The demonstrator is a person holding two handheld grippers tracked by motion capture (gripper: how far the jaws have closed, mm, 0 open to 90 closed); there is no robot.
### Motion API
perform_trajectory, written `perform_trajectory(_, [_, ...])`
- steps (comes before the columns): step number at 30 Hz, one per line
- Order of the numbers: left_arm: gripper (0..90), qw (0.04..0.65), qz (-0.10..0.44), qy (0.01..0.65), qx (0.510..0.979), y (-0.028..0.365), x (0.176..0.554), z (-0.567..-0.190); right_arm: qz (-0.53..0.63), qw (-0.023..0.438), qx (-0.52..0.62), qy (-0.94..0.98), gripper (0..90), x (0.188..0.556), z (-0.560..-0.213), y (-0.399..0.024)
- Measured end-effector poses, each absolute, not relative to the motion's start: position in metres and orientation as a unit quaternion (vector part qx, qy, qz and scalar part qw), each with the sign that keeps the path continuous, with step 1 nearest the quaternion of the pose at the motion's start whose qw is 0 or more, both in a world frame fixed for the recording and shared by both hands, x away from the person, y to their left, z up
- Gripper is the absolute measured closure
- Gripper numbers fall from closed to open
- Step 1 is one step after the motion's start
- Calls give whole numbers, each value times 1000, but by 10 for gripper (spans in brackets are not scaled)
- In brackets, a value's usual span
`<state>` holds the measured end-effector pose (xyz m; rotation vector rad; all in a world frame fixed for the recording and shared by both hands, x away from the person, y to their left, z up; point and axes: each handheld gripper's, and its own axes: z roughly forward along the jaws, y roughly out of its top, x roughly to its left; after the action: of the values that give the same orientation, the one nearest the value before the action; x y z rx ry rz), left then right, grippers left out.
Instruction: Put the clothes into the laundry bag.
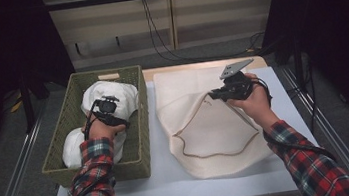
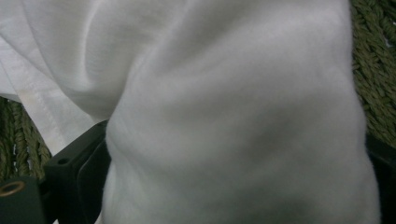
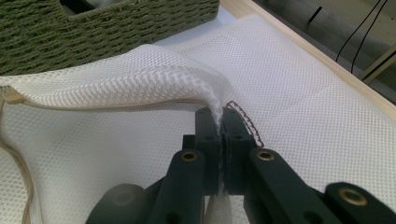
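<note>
Two grippers at work: you hold one in each hand over the tabletop (image 1: 124, 195).
High view, left side: your left gripper (image 1: 106, 108) points down into the green woven basket (image 1: 64, 141), right on the white garment (image 1: 111, 93) bundled inside it.
High view, basket: it stands on the left part of the tabletop, its right wall just beside the mesh laundry bag (image 1: 213, 138).
High view, right side: your right gripper (image 1: 212, 95) pinches the top layer of the bag at its opening and holds it lifted, so the mouth gapes toward you.
High view, bag: cream mesh with a tan trimmed rim, lying flat across the middle and right of the tabletop.
Left gripper view, garment: soft white cloth bulges up between the two black jaws, one jaw showing at the lower left and the other at the right edge.
Left gripper view, jaws: spread wide with the cloth between them; you cannot tell from here whether the pads press on it.
Left gripper view, surroundings: green weave of the basket shows at both edges.
Right gripper view, jaws: pressed together on a fold of the white mesh, which rises out of the tips and stretches off to the left.
Right gripper view, background: the basket's wall stands at the top left, beyond the bag.
</note>
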<state>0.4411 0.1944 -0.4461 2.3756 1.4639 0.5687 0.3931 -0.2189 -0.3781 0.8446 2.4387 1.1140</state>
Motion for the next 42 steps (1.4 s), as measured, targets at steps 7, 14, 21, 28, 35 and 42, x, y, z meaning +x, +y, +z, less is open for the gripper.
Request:
perform_trajectory(7, [80,146,173,522,822,198,442,-450,390,167,295,856,877,393,-379,-218])
perform_trajectory(14, [194,142,155,528,823,198,443,-453,391,167,296,855,877,395,-379,-218])
perform_trajectory(21, [346,149,140,534,820,199,442,-453,391,165,300,855,878,395,-378,-219])
perform_trajectory(28, [476,144,152,533,820,197,441,-451,396,163,293,855,878,397,-379,-220])
perform_trajectory(35, [553,157,154,534,816,201,439,-435,398,162,297,853,878,402,-378,-221])
perform_trajectory(42, [556,200,147,548,799,214,435,-418,404,159,295,851,879,405,-380,-219])
